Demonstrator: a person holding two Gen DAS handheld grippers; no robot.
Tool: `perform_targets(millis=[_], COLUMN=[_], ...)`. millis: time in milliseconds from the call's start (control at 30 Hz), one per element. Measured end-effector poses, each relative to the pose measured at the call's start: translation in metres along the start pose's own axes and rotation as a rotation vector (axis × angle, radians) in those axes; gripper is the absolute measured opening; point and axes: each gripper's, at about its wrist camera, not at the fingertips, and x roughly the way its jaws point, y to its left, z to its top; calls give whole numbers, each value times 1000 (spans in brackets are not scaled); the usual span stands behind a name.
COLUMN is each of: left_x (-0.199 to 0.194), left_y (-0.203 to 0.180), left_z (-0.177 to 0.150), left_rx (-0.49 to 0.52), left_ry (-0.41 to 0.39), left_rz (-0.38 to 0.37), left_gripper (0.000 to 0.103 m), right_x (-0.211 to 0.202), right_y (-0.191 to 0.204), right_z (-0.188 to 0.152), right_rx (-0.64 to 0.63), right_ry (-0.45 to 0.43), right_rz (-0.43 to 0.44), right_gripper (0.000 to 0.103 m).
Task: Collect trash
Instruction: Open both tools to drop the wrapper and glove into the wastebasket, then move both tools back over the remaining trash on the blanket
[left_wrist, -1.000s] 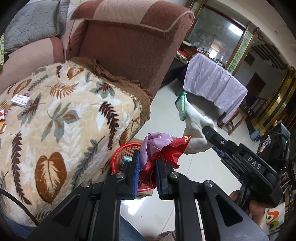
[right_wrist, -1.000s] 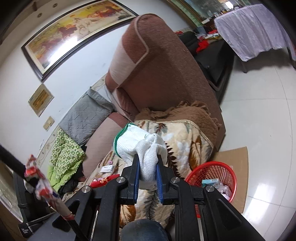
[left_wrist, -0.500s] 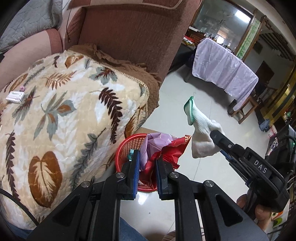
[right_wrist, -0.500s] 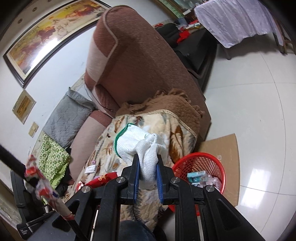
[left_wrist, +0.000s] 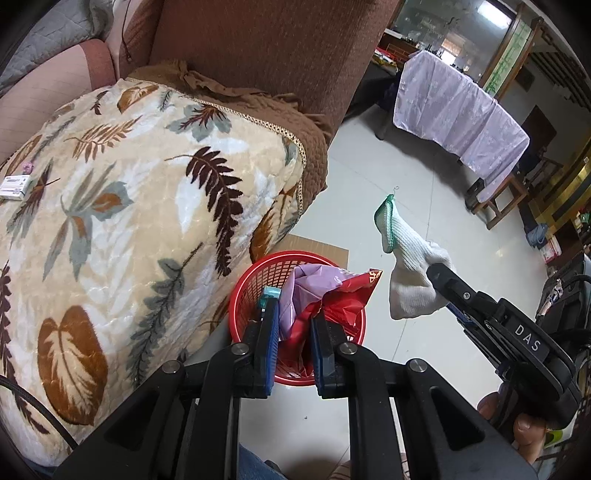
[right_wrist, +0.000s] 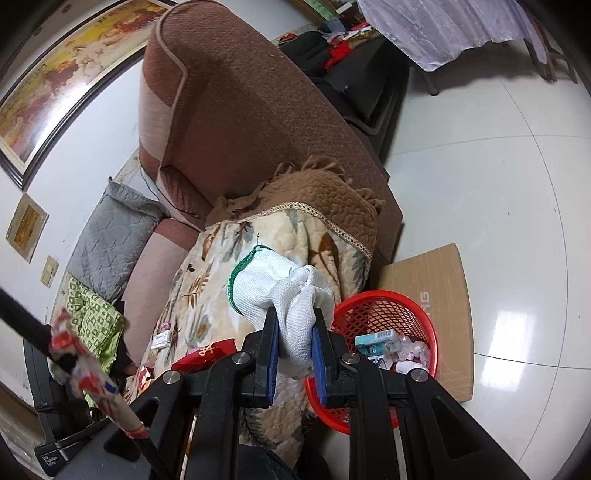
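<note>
Hanging from the right gripper (right_wrist: 294, 341), the glove (right_wrist: 284, 295) is pinched at its finger end between the blue pads; in the left wrist view its long axis runs up and left from the gripper (left_wrist: 448, 280), green-trimmed cuff (left_wrist: 384, 229) topmost, over bare floor just right of the basket (left_wrist: 251, 288). The left gripper (left_wrist: 293, 334) is clamped on a crumpled bundle of lilac bag (left_wrist: 299, 291) and red wrapper (left_wrist: 343, 295), which sticks up past the fingertips and sits directly over the red mesh basket. The wrapper's gold print is too creased to read.

The bundle and fingers hide most of the basket's inside in the left view; the right view shows a teal packet (right_wrist: 376, 341) and pale scraps in it, their print too small to make out. The basket stands on a sheet of cardboard (right_wrist: 439, 273) with grey letters partly hidden, against the sofa (right_wrist: 236, 122) draped with a leaf-pattern blanket (left_wrist: 122, 206). A small white box (left_wrist: 14, 186) lies on the blanket, text unreadable. The right gripper's body reads "DAS". A red packet (right_wrist: 207, 354) with gold characters lies on the blanket, half hidden by the right gripper
</note>
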Motion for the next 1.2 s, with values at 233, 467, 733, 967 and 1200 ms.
perform_targets(millis=[233, 467, 733, 967, 1200], left_x=[19, 28, 24, -28, -109], left_y=[-2, -2, 2, 17, 58], left_z=[4, 7, 9, 8, -6], left_rx=[13, 11, 5, -8, -65], left_ry=[30, 47, 37, -45, -191], left_rz=[5, -20, -34, -55, 3], left_gripper=[15, 20, 41, 43, 59], right_x=[11, 18, 12, -3, -13], right_y=[-9, -14, -12, 24, 92], right_z=[1, 1, 3, 7, -6], right_rx=[19, 43, 62, 1, -113], right_ry=[10, 30, 14, -15, -19], right_rz=[-14, -11, -4, 44, 159], right_gripper=[17, 21, 45, 56, 72])
